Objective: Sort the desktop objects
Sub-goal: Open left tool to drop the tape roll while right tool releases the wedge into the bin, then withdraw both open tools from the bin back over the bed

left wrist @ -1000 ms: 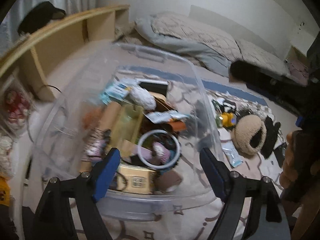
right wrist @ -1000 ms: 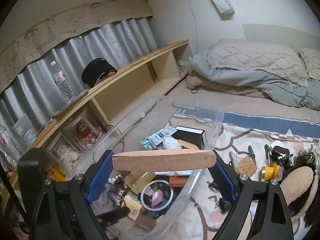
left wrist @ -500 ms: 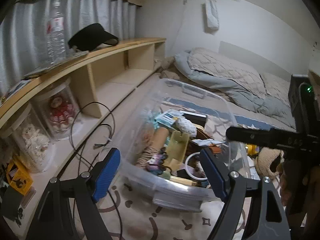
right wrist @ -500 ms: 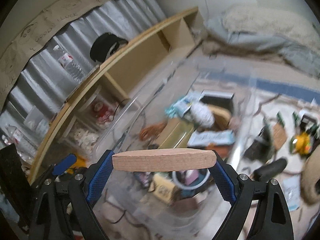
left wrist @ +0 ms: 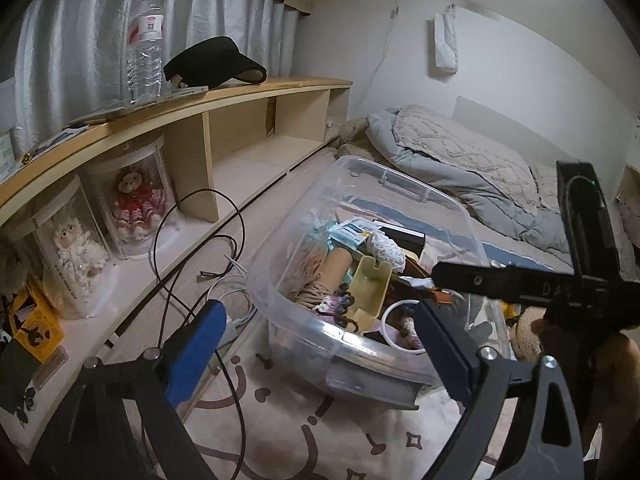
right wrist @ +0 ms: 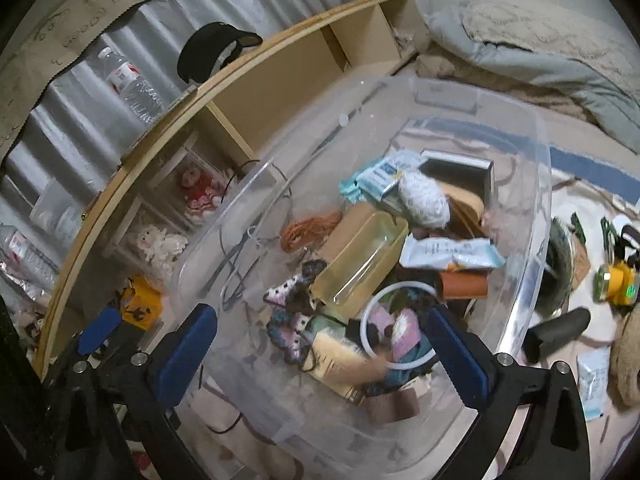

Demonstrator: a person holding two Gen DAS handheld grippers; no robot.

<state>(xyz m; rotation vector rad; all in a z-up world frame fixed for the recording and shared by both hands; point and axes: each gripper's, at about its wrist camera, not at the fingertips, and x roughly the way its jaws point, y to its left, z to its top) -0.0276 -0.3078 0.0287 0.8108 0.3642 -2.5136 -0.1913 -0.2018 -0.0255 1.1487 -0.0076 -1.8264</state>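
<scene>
- Clear bin [right wrist: 532, 184] sat on patterned rug [left wrist: 280, 432], beside wooden shelf [left wrist: 224, 96]; full of clutter.
- Right gripper [right wrist: 320, 344] over bin; jaws opening, wide, nothing btwn; blurred tan piece [right wrist: 372, 366] just below, among clutter.
- Left gripper [left wrist: 320, 344] outside bin's near wall; jaws opening, empty.
- Black cables [left wrist: 168, 248] by left gripper.

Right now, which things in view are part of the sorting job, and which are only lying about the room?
Part of the job:
- clear plastic bin
- yellow tray, white ring and snack packet in it
- yellow clip and black grip on the rug

Lying about:
- water bottle and black visor on the shelf
- dolls in jars
- bedding
</scene>
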